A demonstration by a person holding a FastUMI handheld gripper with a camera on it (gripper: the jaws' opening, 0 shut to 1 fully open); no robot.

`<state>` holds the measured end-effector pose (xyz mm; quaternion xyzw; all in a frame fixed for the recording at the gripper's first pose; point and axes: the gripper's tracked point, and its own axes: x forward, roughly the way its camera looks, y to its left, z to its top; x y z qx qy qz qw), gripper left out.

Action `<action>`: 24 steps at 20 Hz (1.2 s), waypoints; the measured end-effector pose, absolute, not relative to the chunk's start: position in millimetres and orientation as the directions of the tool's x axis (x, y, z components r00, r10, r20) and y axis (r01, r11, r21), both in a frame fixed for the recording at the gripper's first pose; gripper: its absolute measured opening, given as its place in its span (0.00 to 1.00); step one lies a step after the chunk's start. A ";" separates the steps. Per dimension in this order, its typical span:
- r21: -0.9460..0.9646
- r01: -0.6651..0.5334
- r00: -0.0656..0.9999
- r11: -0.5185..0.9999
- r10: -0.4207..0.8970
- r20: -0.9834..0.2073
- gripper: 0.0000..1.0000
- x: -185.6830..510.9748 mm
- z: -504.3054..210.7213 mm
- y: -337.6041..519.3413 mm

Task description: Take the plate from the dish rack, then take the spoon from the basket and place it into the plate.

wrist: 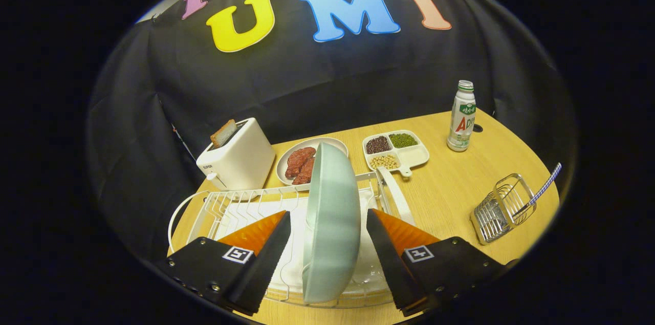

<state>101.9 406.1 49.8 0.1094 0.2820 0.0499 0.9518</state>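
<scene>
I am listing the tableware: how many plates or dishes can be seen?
3: the pale plate upright in the dish rack between the open hand-held gripper fingers; the meat plate beyond; the divided dish beside it.

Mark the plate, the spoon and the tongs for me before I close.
plate (331,222): gripper view, middle of its pale face, standing in the rack.
spoon (543,189): gripper view, on its handle sticking out of the basket.
tongs (328,240): gripper view, midway between the open tips, astride the plate.

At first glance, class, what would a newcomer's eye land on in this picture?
First, the pale green plate standing on edge in the white dish rack, right between the open claw fingers, neither touching it. Next, beyond the rack, the white toaster with a bread slice sticking up.
</scene>
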 end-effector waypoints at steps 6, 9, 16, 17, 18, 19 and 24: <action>0.216 0.003 0.802 0.976 0.126 -0.584 0.41 104.8 33.6 404.9; 0.183 0.038 0.800 0.982 0.080 -0.594 0.36 104.7 36.5 401.9; 0.035 0.136 0.829 0.990 -0.094 -0.551 0.33 107.8 67.0 390.7; 0.002 0.144 0.835 0.990 -0.121 -0.537 0.33 108.1 73.9 389.7; -0.020 0.147 0.838 0.989 -0.135 -0.528 0.32 109.0 80.3 390.5; -0.037 0.153 0.836 0.988 -0.149 -0.528 0.32 106.8 82.5 390.9; -0.095 0.178 0.846 0.979 -0.202 -0.493 0.31 103.2 107.1 385.1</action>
